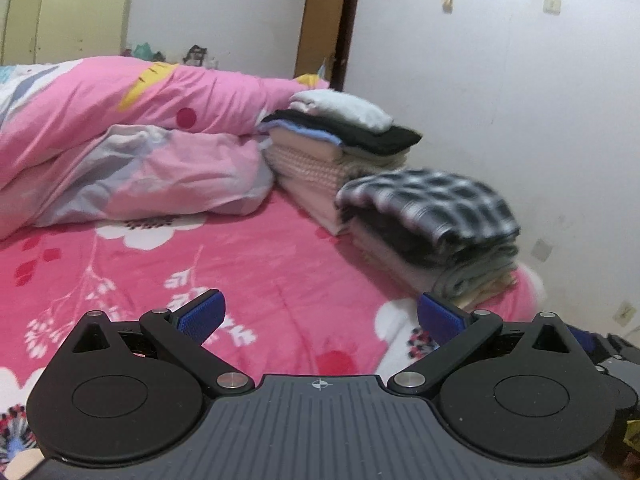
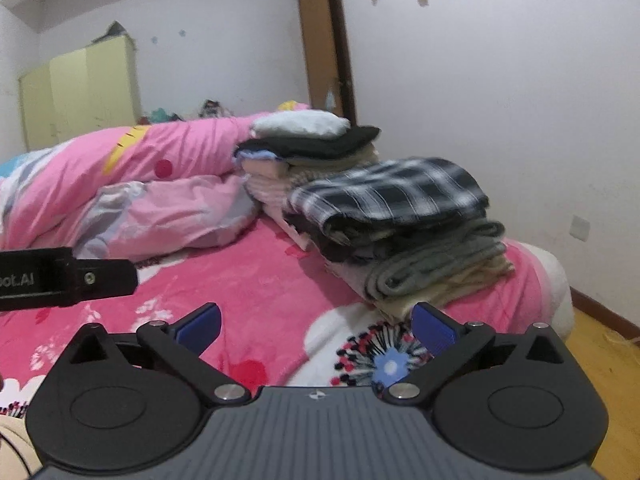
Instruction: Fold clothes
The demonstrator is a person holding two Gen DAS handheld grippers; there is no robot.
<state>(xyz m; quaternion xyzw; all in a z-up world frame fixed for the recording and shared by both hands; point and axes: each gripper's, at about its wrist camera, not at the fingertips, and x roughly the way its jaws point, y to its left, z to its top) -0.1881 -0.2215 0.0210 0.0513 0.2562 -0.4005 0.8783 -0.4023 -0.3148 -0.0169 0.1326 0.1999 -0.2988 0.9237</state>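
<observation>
Both grippers hang empty over the bed (image 1: 248, 272): the left gripper (image 1: 320, 316) has its fingers (image 1: 202, 314) spread wide with nothing between them, and the right gripper (image 2: 316, 326) likewise stands fully open and holds nothing.

The plaid shirt (image 2: 394, 190) lies folded on top of the near stack (image 2: 432, 264), which sits beside the tall stack (image 2: 316, 148), both against the wall side of the bed.

The step in hand looks like leaving the finished fold, so both grippers should draw clear without snagging the plaid shirt's loose edge or nudging the near stack toward the bed's edge.

Count: two stacks of folded clothes, one pink quilt (image 1: 132, 136) bunched beside the tall stack, and one wardrobe (image 2: 80, 92) behind it.
</observation>
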